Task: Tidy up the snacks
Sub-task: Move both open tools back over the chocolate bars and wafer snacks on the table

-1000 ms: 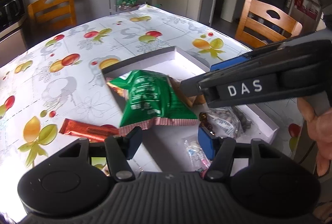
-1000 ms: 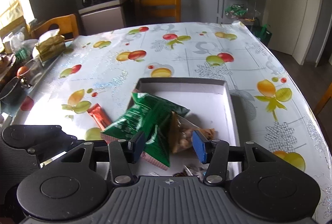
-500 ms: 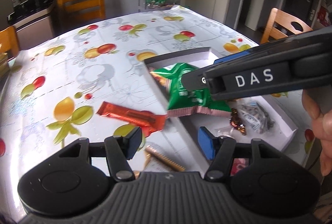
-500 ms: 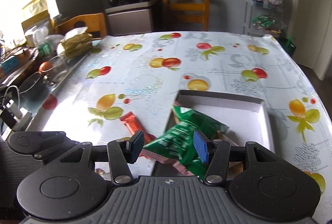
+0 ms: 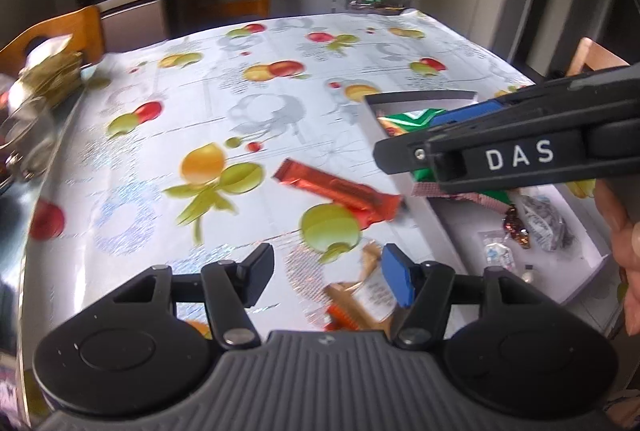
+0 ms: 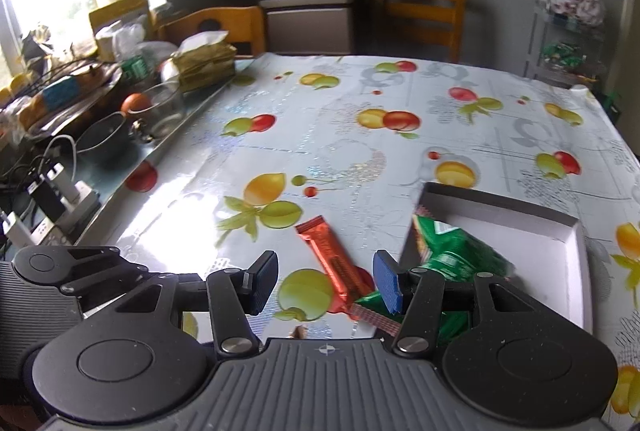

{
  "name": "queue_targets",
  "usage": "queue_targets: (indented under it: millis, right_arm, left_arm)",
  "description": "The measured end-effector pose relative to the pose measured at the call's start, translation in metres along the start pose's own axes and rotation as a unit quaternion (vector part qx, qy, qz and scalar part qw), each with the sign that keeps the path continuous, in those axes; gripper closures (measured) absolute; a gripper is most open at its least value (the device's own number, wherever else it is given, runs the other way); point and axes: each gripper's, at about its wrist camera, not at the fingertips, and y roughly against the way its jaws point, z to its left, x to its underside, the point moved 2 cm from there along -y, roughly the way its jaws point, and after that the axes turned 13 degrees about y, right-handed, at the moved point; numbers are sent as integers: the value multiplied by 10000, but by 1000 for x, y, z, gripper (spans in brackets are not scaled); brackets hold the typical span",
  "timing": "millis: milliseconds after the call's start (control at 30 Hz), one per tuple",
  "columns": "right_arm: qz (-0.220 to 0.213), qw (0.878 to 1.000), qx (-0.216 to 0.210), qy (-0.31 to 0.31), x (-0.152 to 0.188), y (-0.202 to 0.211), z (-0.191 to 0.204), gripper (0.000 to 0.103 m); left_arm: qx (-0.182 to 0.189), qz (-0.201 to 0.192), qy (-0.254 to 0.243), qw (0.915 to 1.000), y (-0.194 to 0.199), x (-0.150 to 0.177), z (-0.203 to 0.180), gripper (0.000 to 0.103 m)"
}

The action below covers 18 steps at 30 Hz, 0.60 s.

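Through my left wrist camera, my left gripper [image 5: 326,281] hangs over the fruit-print tablecloth [image 5: 224,99] with its fingers spread apart and nothing between them; just beyond and below the blue pad lies a gold-wrapped snack [image 5: 360,305]. Farther out, an orange snack bar [image 5: 340,191] lies flat on the cloth, its near end just beside the wall of the white cardboard tray [image 5: 436,231]. My right gripper [image 5: 404,151] crosses in from the right, above the tray's left edge, over a green snack bag [image 5: 412,119] that sits in the tray. Also in the tray are a dark clear packet [image 5: 548,223], a brown-foil candy [image 5: 516,227] and a small clear-wrapped sweet [image 5: 496,255]. Through my right wrist camera, my right gripper [image 6: 326,281] is likewise parted and empty. The orange snack bar [image 6: 332,263] shows between the fingers, on the cloth. The green snack bag [image 6: 452,255] lies by the blue pad, draped over the near-left wall of the white cardboard tray [image 6: 576,259].
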Motion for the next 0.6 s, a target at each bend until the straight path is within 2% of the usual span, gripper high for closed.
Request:
queue_targets:
  millis: [333,600]
  right_arm:
    - [133,9987,-341,346,3,-9,18,50]
    - [365,9961,-578,566,15,-15,31,47]
  left_arm:
    - [-365,142,532,9978,17,14,29,44]
    - [-676,332,1148,9905,28,33,56,44]
